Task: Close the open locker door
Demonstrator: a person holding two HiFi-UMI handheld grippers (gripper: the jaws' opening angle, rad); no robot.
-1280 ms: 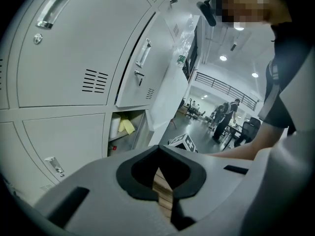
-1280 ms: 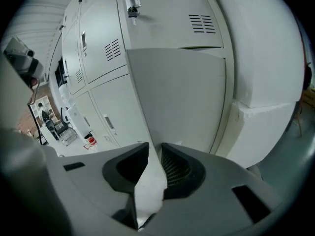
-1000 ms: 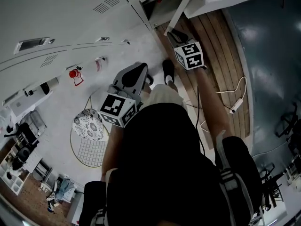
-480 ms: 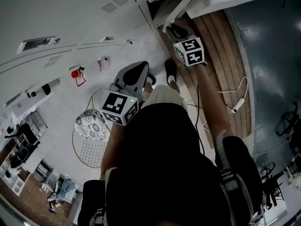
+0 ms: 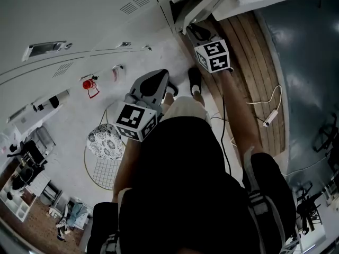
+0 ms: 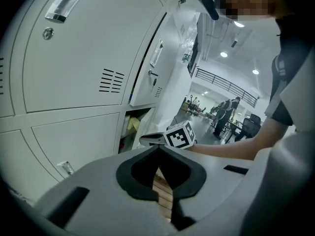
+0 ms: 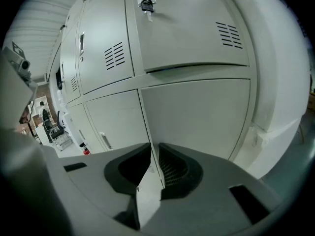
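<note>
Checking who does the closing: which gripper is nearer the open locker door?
Right. The right gripper has its fingers around the edge of the open locker door; the left gripper, shut and empty, sits apart from it, pointing toward it.

Looked like a big indoor hall or lab-type workspace w/ a locker bank: grey metal lockers (image 5: 79, 15) filled the head view's upper left, a red extinguisher (image 5: 89, 82) below them. Left gripper view, center right: ceiling lights (image 6: 224, 54), an upper-level railing (image 6: 221, 82), people (image 6: 224, 113) by desks.
</note>
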